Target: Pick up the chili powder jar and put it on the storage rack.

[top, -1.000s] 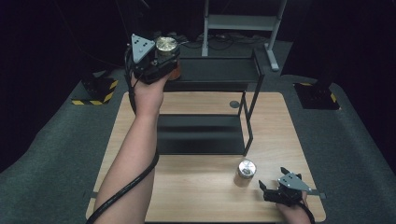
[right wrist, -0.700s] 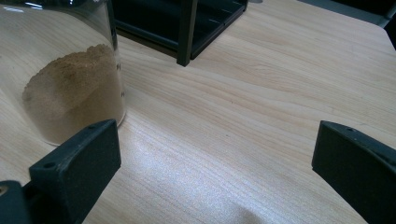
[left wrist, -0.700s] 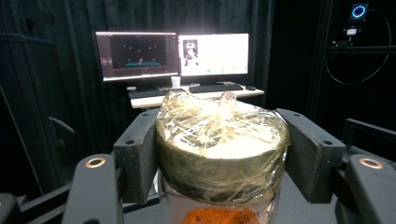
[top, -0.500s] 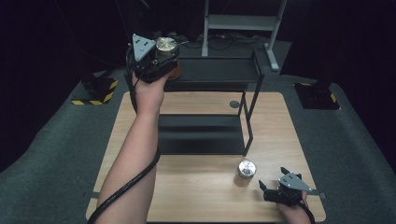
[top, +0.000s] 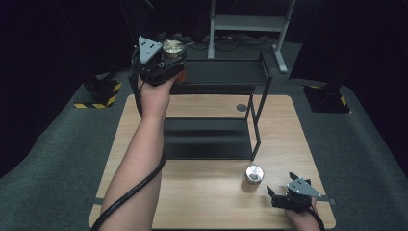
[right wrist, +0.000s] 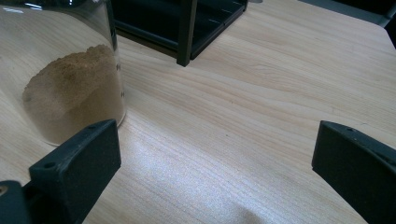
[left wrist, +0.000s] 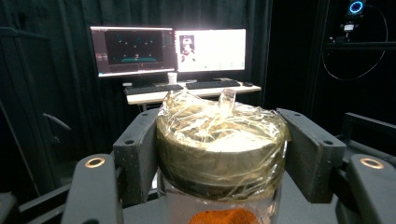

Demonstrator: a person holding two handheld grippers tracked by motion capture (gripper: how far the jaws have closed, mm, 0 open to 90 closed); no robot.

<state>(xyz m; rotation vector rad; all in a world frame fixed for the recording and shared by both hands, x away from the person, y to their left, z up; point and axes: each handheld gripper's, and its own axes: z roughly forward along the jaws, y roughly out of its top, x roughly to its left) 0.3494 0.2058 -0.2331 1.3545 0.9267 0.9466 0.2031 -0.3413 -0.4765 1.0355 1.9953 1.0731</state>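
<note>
**Jar held steady at the rack's top shelf**

Nothing has shifted since a second ago; left gripper [top: 166,57] stays clamped on the foil-capped spice jar [left wrist: 219,140] beside the black rack [top: 219,77], so placing looks imminent; right gripper [top: 281,195] rests jaws apart, near the rack, beside the silver-lidded jar [top: 253,177].

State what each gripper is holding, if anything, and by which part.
The left gripper clamps a glass jar by its plastic-wrapped lid. The right gripper holds nothing; its jaws stand open.

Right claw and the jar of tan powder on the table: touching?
Apart. In the right gripper view the jar of tan powder stands beyond the left jaw with bare table between the wide-open jaws; the high view shows a gap to the right claw.
</note>
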